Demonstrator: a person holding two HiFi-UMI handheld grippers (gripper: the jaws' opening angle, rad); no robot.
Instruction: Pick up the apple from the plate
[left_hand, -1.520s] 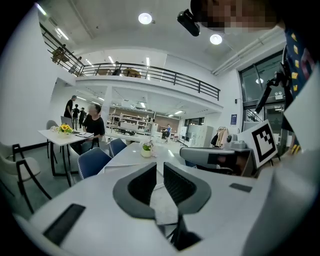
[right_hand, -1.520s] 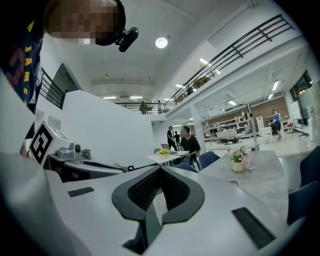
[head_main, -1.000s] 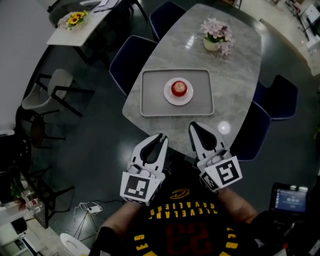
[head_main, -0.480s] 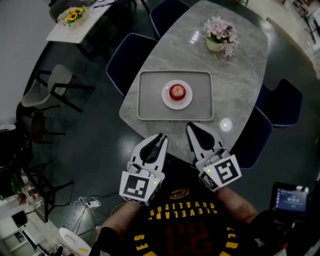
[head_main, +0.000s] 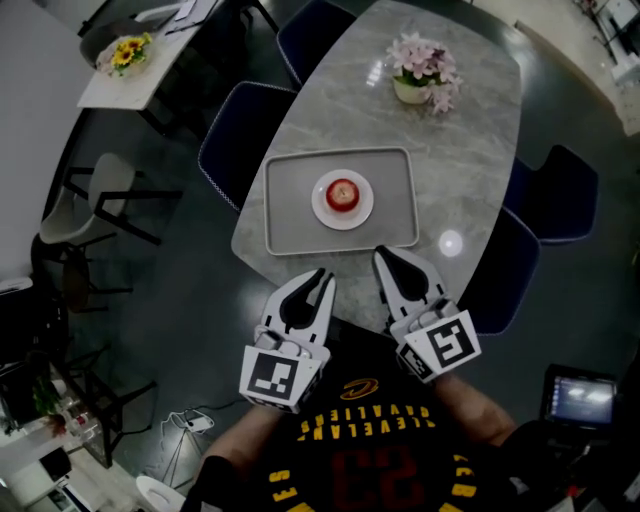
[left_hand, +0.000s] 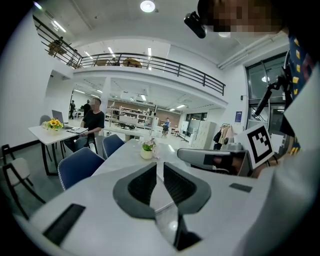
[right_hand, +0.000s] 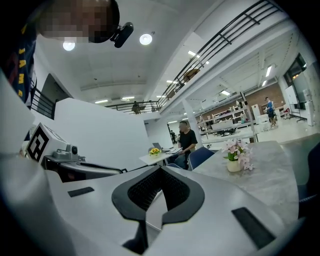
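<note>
A red apple (head_main: 342, 193) sits on a small white plate (head_main: 323, 210) at the middle of a grey tray (head_main: 290, 220) on the marble table (head_main: 470, 140), ahead of both tools held at the near edge. The right gripper (head_main: 381, 253), tips pressed together on nothing, looks slightly nearer. The left gripper (head_main: 322, 273) shows a thin slit between its pads (also empty). For the right, the reach likely runs forward and a little leftward.
</note>
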